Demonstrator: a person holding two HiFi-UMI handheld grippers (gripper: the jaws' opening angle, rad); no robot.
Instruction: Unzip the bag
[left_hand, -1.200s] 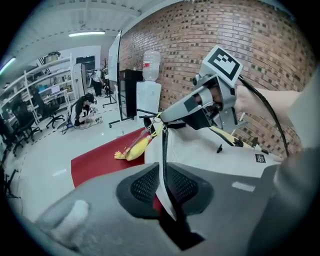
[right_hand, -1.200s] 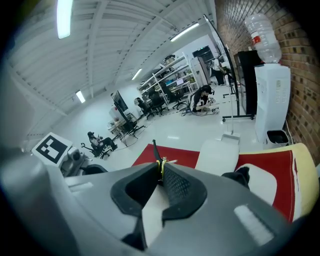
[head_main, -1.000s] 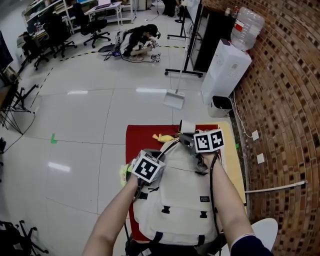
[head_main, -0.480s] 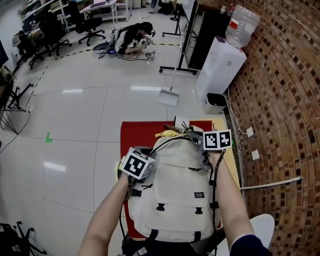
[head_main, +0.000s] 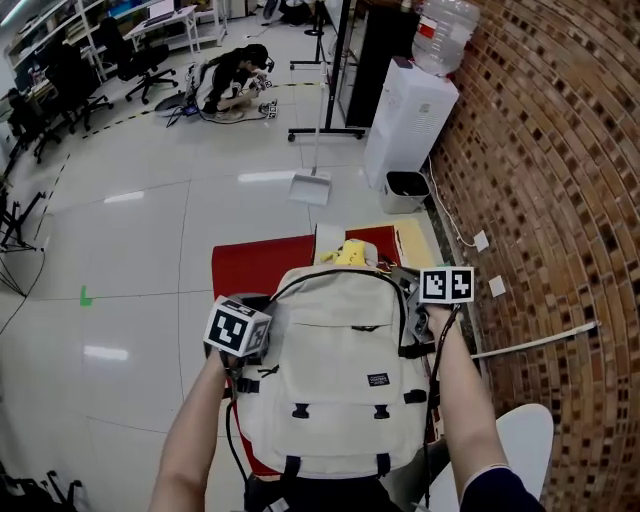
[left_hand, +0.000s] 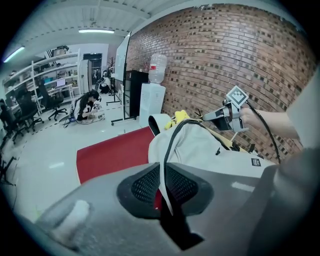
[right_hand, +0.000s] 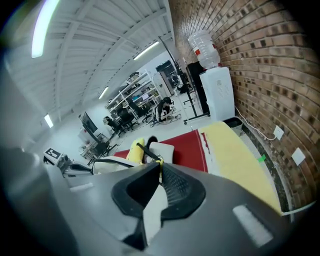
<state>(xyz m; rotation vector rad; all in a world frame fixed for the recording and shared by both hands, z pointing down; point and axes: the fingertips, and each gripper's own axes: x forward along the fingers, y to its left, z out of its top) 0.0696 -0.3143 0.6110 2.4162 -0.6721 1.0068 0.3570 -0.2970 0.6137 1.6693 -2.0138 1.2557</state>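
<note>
Backpack, cream fabric (head_main: 345, 370), on red-covered table (head_main: 245, 265), 6 o'clock in head view. Left claw (left_hand: 165, 197) barely apart, pinching its 9 o'clock edge. Right claw (right_hand: 157, 190), jaws just closing, nips cream fabric tab (right_hand: 152, 206) at 2 o'clock.

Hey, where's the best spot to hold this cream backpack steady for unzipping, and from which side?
I'd pinch the backpack at its left edge, on the fabric fold beside the black zipper track, coming in from the left. It lies flat, front up, so that side seam is the thin ridge the fingers can close over; the left gripper is clamped there now.
</note>
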